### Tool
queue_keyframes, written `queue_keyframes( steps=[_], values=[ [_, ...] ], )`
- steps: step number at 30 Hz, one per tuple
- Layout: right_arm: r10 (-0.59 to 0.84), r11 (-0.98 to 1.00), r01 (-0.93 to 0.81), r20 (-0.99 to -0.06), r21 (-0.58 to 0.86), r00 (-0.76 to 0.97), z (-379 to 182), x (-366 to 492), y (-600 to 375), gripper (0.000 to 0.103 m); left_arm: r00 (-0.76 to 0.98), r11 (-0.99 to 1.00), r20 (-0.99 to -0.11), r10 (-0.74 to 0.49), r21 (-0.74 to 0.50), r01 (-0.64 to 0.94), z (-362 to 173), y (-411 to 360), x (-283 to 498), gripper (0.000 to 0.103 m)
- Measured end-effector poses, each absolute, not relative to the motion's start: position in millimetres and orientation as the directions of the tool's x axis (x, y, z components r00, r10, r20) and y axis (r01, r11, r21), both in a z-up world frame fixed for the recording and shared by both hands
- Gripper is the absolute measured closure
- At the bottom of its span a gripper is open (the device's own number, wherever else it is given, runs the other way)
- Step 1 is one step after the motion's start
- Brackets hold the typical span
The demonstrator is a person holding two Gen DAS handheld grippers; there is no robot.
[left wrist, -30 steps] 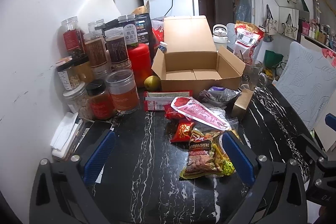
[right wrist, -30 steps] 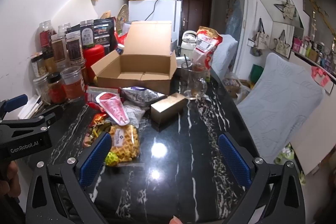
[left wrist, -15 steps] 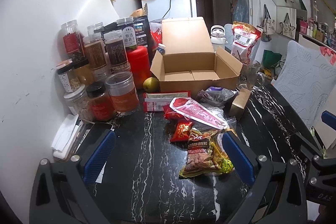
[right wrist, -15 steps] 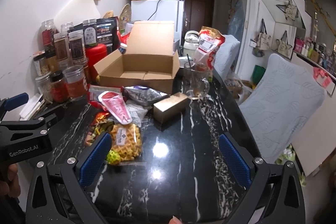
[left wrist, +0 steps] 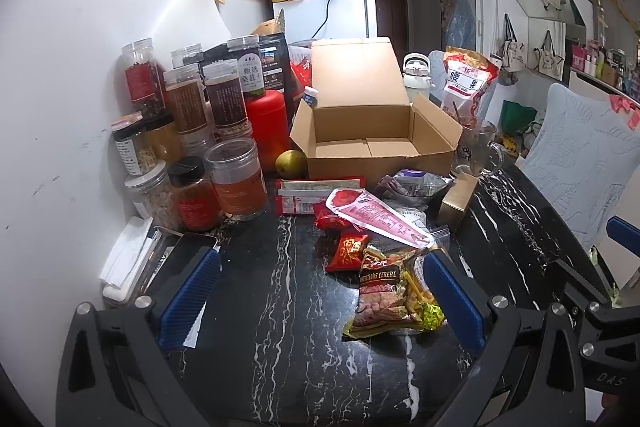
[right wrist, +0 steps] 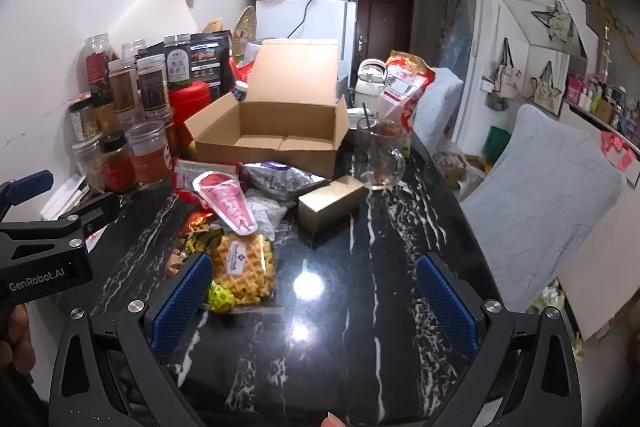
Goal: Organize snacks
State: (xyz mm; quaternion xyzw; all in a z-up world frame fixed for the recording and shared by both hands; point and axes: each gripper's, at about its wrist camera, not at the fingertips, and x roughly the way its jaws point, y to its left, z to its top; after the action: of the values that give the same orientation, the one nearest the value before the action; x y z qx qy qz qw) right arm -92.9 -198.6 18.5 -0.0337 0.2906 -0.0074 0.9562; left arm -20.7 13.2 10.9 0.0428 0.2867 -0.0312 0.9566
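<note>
An open, empty cardboard box [left wrist: 368,147] [right wrist: 276,143] stands on the black marble table [left wrist: 280,307]. In front of it lies a pile of snacks: a cereal packet [left wrist: 380,291], a pink pouch [left wrist: 376,217] [right wrist: 228,203], a small red packet [left wrist: 348,251], a waffle pack [right wrist: 244,269], a silver bag [right wrist: 280,179] and a small gold box [left wrist: 458,201] [right wrist: 330,205]. My left gripper [left wrist: 320,287] is open and empty above the table, short of the pile. My right gripper [right wrist: 316,299] is open and empty, right of the waffle pack.
Several jars [left wrist: 236,179] and a red canister [left wrist: 268,119] crowd the left wall. A glass mug [right wrist: 376,159] and a red-and-white bag [right wrist: 404,83] stand right of the box. A pale chair [right wrist: 540,195] is beside the table's right edge. A phone [left wrist: 180,251] lies at left.
Both grippers have drifted slightly forward and higher; the box and pile sit a little lower in view. Nothing was taken hold of.
</note>
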Motion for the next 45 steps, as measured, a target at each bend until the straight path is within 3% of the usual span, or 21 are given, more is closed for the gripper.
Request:
queue_keyframes(
  steps=[29, 39, 45],
  values=[
    [-0.012, 0.997, -0.034, -0.552, -0.072, 0.834, 18, -94, -192, 0.000, 0.856, 0.993, -0.518, -0.002, 0.097, 0.061, 20, 17, -34, 0.000],
    [0.019, 0.997, -0.055, -0.537, -0.052, 0.843, 13, -94, -188, 0.000, 0.844, 0.995, -0.536, -0.033, 0.058, 0.076, 13, 34, -35, 0.000],
    [0.063, 0.988, -0.131, -0.568, -0.079, 0.821, -10, -87, -171, 0.011, 0.813, 0.997, -0.581, -0.036, 0.040, 0.072, -10, 50, -35, 0.000]
  ],
)
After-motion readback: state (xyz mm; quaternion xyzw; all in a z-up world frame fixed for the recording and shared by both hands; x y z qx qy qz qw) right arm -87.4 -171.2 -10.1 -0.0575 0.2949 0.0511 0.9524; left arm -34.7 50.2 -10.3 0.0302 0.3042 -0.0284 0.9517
